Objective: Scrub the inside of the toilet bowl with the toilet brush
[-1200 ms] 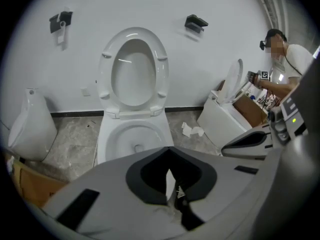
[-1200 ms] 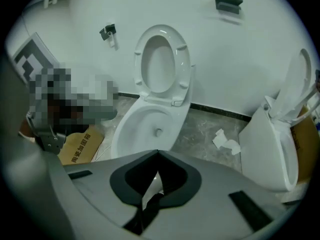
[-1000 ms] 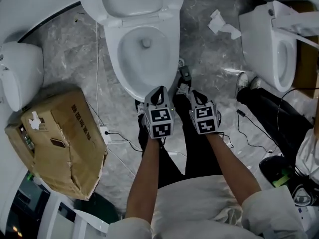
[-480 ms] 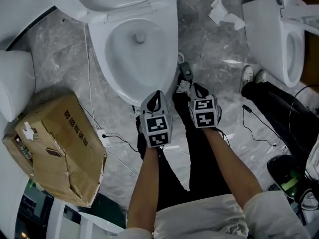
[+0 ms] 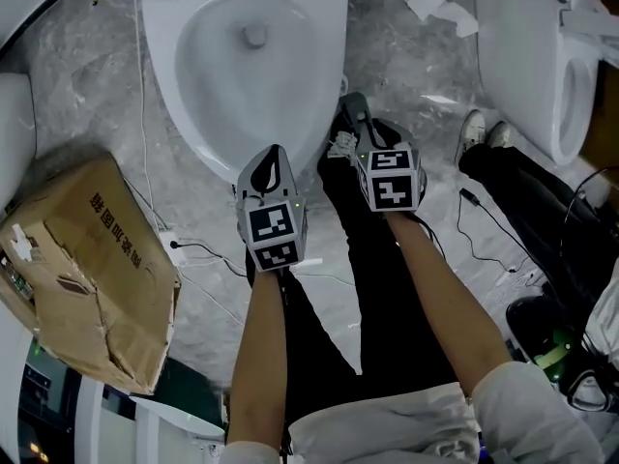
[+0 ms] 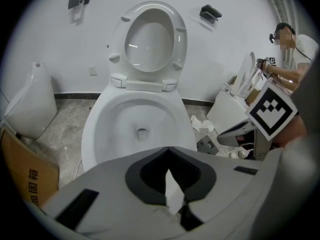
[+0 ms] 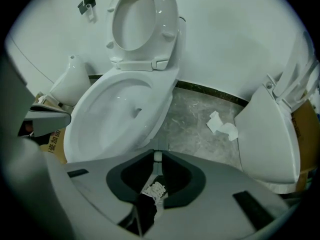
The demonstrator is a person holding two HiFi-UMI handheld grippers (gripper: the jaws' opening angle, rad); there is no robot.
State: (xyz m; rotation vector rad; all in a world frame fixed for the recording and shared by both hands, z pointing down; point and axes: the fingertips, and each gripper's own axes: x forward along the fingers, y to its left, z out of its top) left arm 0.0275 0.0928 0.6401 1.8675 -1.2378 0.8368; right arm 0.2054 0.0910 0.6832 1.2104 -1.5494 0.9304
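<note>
The white toilet bowl [image 5: 193, 133] stands ahead on the grey marble floor with its seat and lid [image 6: 152, 44] raised. No toilet brush shows in any view. My left gripper [image 5: 272, 151] hangs just before the bowl's front rim, jaws shut and empty; its own view [image 6: 167, 149] looks into the bowl [image 6: 140, 114]. My right gripper [image 5: 350, 100] points steeply down beside the bowl's right front, over a black shoe with white laces [image 7: 155, 189]. Its jaws [image 7: 158, 156] have just been opening and stand a narrow slit apart, with nothing between them.
A torn cardboard box [image 5: 77, 269] lies at the left, with thin cables [image 5: 203, 254] beside it. A second toilet [image 5: 542, 56] stands at the right. Crumpled paper [image 5: 435, 3] lies between the toilets. Another person's shoes and dark legs [image 5: 479, 129] are close on the right.
Both grippers have sunk toward the floor in front of the bowl, the left one drifting left in the picture. The head view has shifted, so the toilet sits higher in the frame.
</note>
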